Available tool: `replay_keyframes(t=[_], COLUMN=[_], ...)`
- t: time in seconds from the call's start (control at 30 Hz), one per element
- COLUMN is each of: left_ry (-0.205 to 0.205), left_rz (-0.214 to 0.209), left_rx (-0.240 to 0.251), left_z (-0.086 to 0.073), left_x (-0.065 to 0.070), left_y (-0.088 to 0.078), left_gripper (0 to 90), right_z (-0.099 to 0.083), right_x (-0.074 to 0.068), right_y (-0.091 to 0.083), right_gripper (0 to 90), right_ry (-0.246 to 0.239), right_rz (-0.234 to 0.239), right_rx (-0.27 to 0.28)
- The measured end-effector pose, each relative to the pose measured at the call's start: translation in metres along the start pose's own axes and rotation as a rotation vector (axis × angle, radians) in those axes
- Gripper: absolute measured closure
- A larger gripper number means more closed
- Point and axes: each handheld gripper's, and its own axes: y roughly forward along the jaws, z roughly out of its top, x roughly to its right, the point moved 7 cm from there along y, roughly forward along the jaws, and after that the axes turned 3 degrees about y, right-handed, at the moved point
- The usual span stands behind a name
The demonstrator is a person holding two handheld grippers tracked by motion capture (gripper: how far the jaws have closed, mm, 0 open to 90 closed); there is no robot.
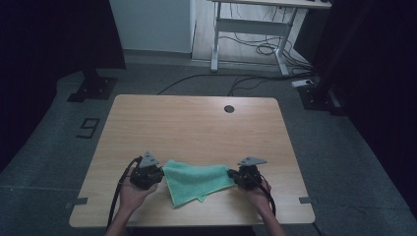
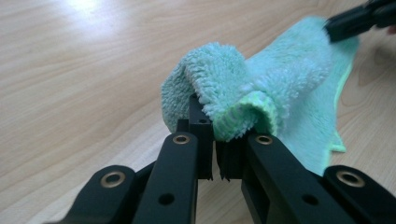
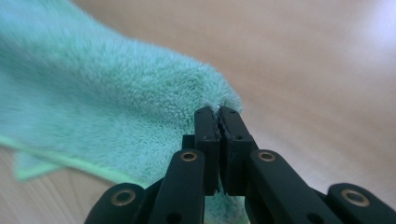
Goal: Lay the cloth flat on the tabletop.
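A light wooden table [image 1: 196,123] stands on a grey floor in a dim room, with a white desk frame [image 1: 251,29] and loose cables [image 1: 255,49] behind it. Near the table's front edge lies a green towel [image 1: 196,181], folded over on itself and stretched between the person's two hands. The left gripper [image 1: 158,176] holds the towel's left end: in the left gripper view its jaws are pressed together on a bunched fold of the fluffy cloth [image 2: 243,107], which curls over the tips. The right gripper [image 1: 231,176] holds the right end; in the right gripper view its jaws are closed tight on the towel's corner [image 3: 140,102], with the fabric pinched at the very tips
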Motion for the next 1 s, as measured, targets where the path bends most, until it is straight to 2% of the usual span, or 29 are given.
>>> replay_keyframes(t=[0.03, 0.1, 0.23, 0.3, 0.33, 0.37, 0.43, 0.57, 0.67, 0.73, 0.77, 0.83, 0.87, 0.9, 0.93, 0.97, 1.0], left_ry=[-0.003, -0.001, 0.01, 0.017, 0.017, 0.019, 0.018, 0.022, 0.031, 0.034, 0.023, -0.01, -0.045, -0.097, -0.128, -0.144, -0.166], left_rz=[0.007, 0.021, 0.031, 0.026, 0.026, 0.014, 0.007, -0.036, -0.09, -0.097, -0.097, -0.095, -0.109, -0.12, -0.109, -0.107, -0.118], left_rx=[0.016, 0.048, 0.102, 0.112, 0.112, 0.114, 0.11, 0.114, 0.135, 0.134, 0.124, 0.075, 0.038, -0.013, -0.062, -0.093, -0.125], left_z=[0.003, 0.01, 0.021, 0.023, 0.023, 0.021, 0.018, 0.009, 0.006, 0.005, 0.006, 0.009, 0.01, 0.008, 0.005, 0.002, -0.002], left_x=[-0.002, -0.003, -0.002, 0.001, 0.001, 0.004, 0.005, 0.015, 0.024, 0.026, 0.022, 0.009, 0.001, -0.009, -0.018, -0.022, -0.026], left_y=[-0.003, -0.011, -0.026, -0.03, -0.03, -0.032, -0.032, -0.036, -0.045, -0.047, -0.044, -0.026, -0.011, 0.004, 0.019, 0.028, 0.04], left_gripper=[85.7, 85.7, 85.7, 85.7, 85.7, 85.7, 85.7, 85.6, 85.5, 85.3, 85.3, 85.3, 85.2, 85.1, 85.0, 84.5, 84.3], right_z=[0.005, 0.029, 0.059, 0.069, 0.069, 0.074, 0.074, 0.061, 0.05, 0.048, 0.051, 0.066, 0.077, 0.089, 0.099, 0.104, 0.106], right_x=[0.0, 0.001, -0.002, -0.005, -0.005, -0.009, -0.011, -0.022, -0.033, -0.039, -0.039, -0.03, -0.02, -0.007, 0.008, 0.023, 0.033], right_y=[-0.004, -0.028, -0.059, -0.074, -0.074, -0.086, -0.089, -0.102, -0.114, -0.122, -0.125, -0.116, -0.103, -0.083, -0.061, -0.04, -0.027], right_gripper=[86.9, 87.0, 86.9, 86.9, 86.9, 86.9, 86.9, 86.8, 86.7, 86.3, 86.3, 86.2, 85.8, 82.5, 73.5, 66.0, 63.0], right_ry=[0.004, 0.007, -0.015, -0.021, -0.021, -0.031, -0.035, -0.042, -0.056, -0.071, -0.074, -0.068, -0.053, -0.018, 0.035, 0.099, 0.121], right_rz=[0.002, 0.004, 0.005, 0.011, 0.011, 0.02, 0.022, 0.066, 0.107, 0.12, 0.114, 0.087, 0.067, 0.05, 0.042, 0.022, -0.008], right_rx=[0.02, 0.12, 0.239, 0.283, 0.283, 0.313, 0.321, 0.327, 0.329, 0.343, 0.354, 0.359, 0.345, 0.318, 0.282, 0.243, 0.218])
